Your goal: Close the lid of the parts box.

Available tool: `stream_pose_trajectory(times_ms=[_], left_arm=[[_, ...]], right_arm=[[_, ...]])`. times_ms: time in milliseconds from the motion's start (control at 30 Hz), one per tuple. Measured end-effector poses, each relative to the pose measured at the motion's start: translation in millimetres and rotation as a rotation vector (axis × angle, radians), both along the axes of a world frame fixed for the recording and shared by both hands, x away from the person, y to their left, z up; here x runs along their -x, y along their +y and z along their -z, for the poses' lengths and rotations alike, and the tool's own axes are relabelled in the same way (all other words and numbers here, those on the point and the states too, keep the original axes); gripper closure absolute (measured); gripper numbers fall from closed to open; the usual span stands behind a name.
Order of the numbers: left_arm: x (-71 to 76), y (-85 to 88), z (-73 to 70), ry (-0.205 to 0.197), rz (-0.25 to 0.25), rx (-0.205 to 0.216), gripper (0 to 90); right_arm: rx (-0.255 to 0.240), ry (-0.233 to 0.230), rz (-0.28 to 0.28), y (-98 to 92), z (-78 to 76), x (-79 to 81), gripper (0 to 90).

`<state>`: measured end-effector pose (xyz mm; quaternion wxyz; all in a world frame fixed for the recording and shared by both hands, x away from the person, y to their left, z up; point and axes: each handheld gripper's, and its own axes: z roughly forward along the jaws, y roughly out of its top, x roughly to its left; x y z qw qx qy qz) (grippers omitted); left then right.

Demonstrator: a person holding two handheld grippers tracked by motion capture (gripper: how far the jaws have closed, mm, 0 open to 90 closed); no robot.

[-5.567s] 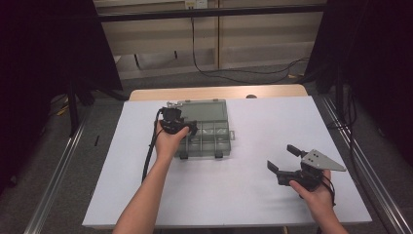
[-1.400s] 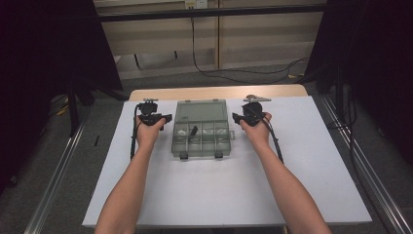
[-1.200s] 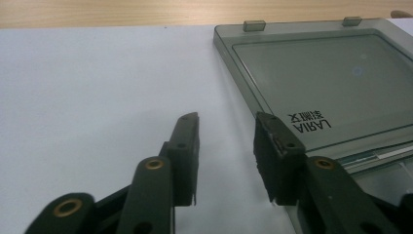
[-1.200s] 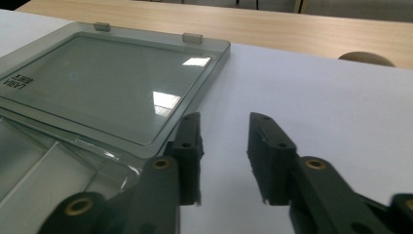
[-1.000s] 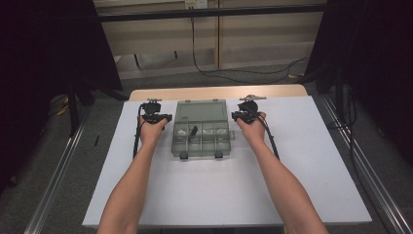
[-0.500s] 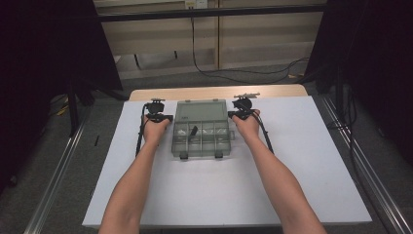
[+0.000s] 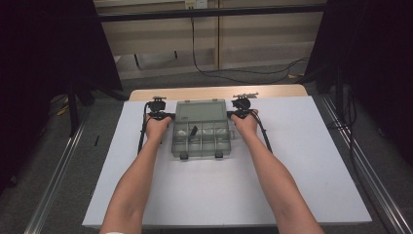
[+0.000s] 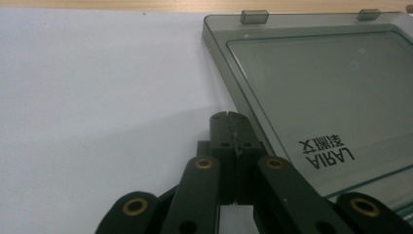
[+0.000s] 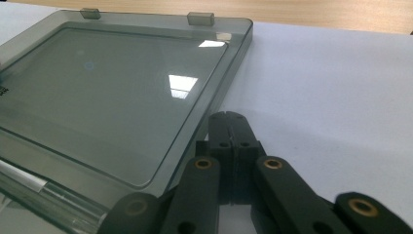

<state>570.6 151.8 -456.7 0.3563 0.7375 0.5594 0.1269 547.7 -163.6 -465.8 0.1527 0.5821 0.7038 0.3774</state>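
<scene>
Tongs first: your left tongs [image 8: 229,117] are pressed fully together with nothing between them, just beside the left edge of the box [image 8: 311,92], tips low over the desk [image 8: 97,83]. Your right tongs [image 9: 229,117] are likewise closed tight and empty, just beside the box's right edge. Both pairs have just been closing, and no part of the box sits between them. From above, the box [image 7: 201,127] lies flat in the middle of the far half of the white desk [image 7: 292,195], its smoky clear lid down, with two latches on the near side and small parts dimly visible in its compartments. You flank it with a hand on each side, forearms stretched forward.
</scene>
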Motion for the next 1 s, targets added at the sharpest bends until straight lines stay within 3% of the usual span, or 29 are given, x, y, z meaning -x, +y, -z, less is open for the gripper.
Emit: stream_pose_trajectory(times_ms=[233, 300, 533, 633, 700, 833, 1000], left_arm=[[3.0, -0.4, -1.5, 0.011, -0.009, -0.007, 90.0], [1.7, 0.3, -2.4, 0.017, 0.003, -0.026, 90.0], [-8.6, -2.3, -1.4, 0.013, -0.021, -0.017, 90.0], [-13.9, -1.5, -0.1, 0.026, -0.036, 0.008, 90.0], [-15.9, 0.2, -0.5, 0.048, -0.047, 0.027, 90.0], [-15.2, -1.8, -1.0, 0.053, -0.062, 0.022, 90.0], [-14.5, 0.4, -0.4, 0.062, -0.090, 0.065, 90.0]], right_arm=[[-0.012, 0.021, 0.003, 0.9, -1.5, 5.4, 90.0], [-0.013, 0.028, 0.004, 0.6, -1.9, 4.6, 90.0], [-0.028, 0.018, 0.019, -0.7, 0.0, -6.1, 90.0], [-0.016, 0.019, 0.020, 0.4, -0.2, -12.0, 90.0], [-0.034, 0.021, 0.024, 0.2, 0.9, -14.8, 90.0], [-0.036, 0.022, 0.027, 0.6, 1.0, -14.4, 90.0], [-0.042, 0.018, 0.032, 0.6, 1.1, -14.2, 90.0]])
